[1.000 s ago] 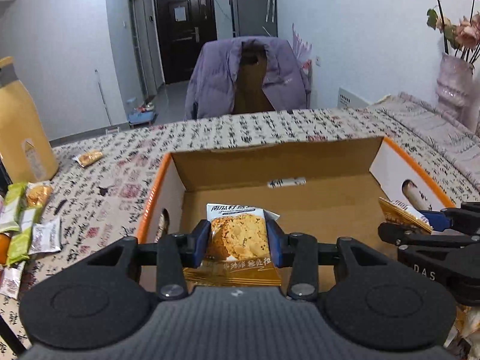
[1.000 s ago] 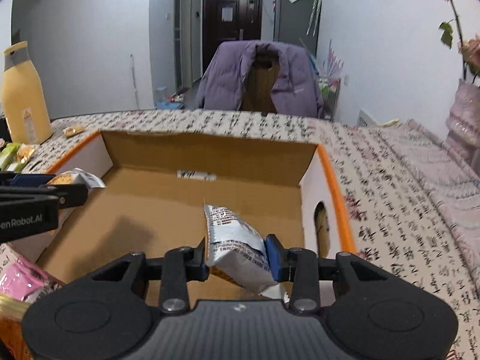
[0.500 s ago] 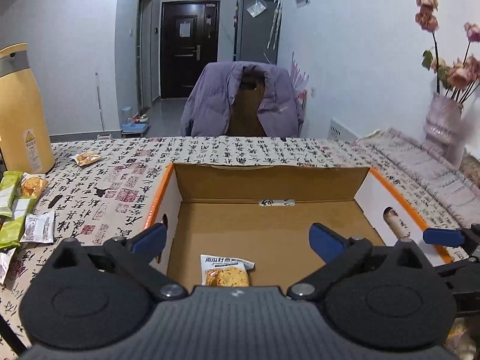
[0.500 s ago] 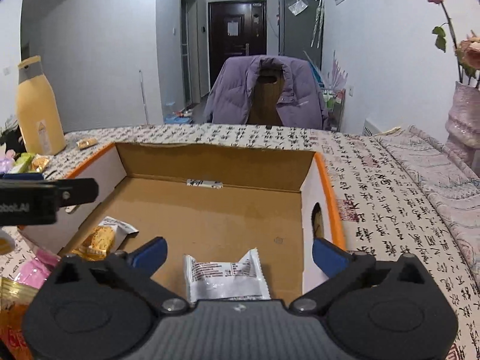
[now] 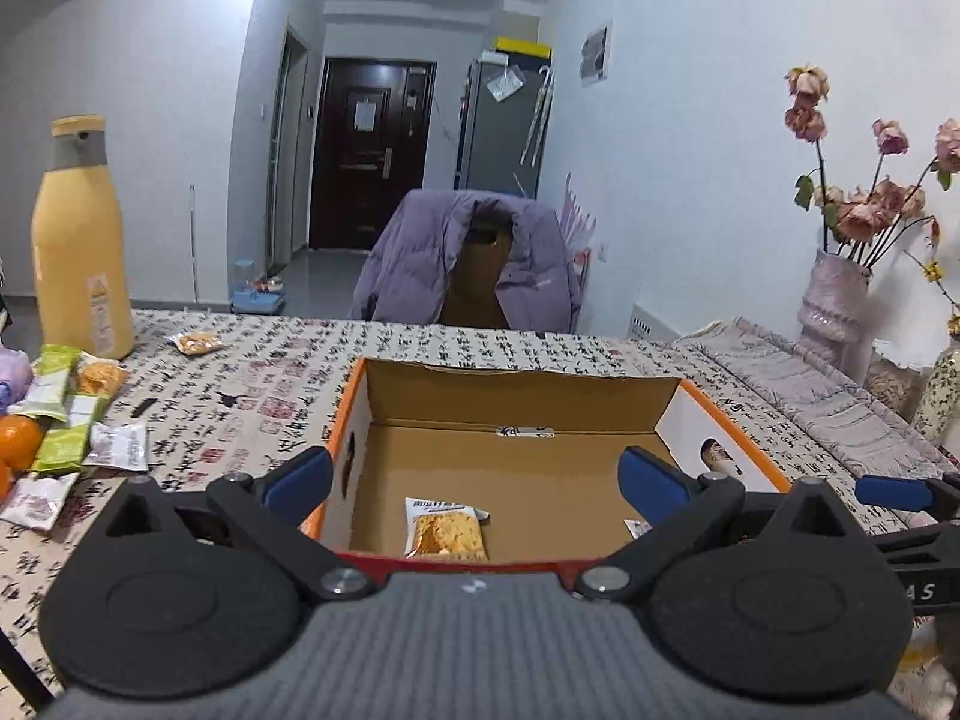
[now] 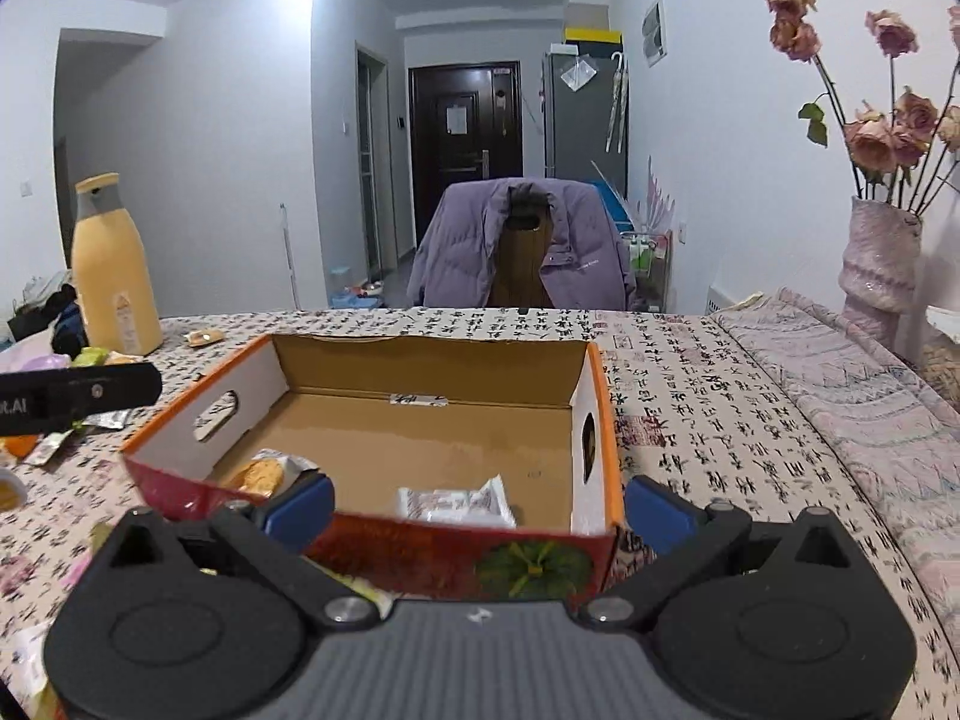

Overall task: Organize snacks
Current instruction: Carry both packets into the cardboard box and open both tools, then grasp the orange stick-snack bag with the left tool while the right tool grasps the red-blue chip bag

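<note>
An open cardboard box with an orange rim sits on the patterned tablecloth, right in front of both grippers. A cookie packet lies flat on its floor near the front left. A white packet lies near the front middle; the left wrist view shows only its corner. My left gripper is open and empty, held back from the box's near wall. My right gripper is also open and empty, just short of the red front wall. The same box and cookie packet appear in the right wrist view.
Several loose snack packets and an orange lie left of the box beside a tall yellow bottle. One small packet lies farther back. A vase of flowers stands at the right. A jacket-draped chair stands behind the table.
Both grippers were shut on packets over the box; they opened, the cookie packet and the white packet dropped onto the box floor, and both grippers drew back and rose slightly.
</note>
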{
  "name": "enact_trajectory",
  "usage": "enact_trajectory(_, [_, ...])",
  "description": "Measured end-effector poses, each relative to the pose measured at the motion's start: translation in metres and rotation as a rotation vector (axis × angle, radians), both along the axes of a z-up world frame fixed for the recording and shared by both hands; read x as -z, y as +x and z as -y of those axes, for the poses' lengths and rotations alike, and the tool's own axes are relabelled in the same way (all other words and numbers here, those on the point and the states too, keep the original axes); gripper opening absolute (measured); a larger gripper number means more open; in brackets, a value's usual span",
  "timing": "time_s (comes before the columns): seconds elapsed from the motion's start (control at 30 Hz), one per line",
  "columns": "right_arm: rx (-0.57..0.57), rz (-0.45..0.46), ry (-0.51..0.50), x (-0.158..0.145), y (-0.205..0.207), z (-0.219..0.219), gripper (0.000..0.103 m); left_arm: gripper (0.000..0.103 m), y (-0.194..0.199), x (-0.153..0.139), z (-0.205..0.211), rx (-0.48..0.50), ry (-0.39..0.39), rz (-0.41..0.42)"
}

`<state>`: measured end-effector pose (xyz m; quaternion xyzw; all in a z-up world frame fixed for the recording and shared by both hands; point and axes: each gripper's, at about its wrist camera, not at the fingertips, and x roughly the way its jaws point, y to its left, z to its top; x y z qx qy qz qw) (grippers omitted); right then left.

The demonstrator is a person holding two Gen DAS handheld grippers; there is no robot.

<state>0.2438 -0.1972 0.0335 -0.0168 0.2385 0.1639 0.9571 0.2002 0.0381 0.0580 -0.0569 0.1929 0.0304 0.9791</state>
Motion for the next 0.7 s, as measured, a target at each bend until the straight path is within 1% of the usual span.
enact_trajectory(0.1, [-0.011,0.014,0.004,0.001,-0.020,0.005,0.103,0.103,-0.021,0.001,0.002,-0.013,0.015,0.023])
enact_trajectory(0.2, [-0.023,0.023,-0.017,0.004,-0.039,0.006,0.103,0.103,-0.040,0.005,0.003,-0.018,0.021,0.031])
enact_trajectory(0.5, [-0.040,0.004,-0.006,0.020,-0.085,0.012,0.103,0.103,-0.085,0.024,-0.002,-0.012,-0.020,0.012])
enact_trajectory(0.63, [-0.032,-0.010,-0.017,0.029,-0.098,0.011,0.103,0.103,-0.100,0.033,0.000,-0.023,0.009,0.015])
enact_trajectory(0.7, [-0.023,-0.022,-0.023,0.034,-0.102,0.011,0.103,0.103,-0.106,0.039,0.000,-0.026,0.003,0.009])
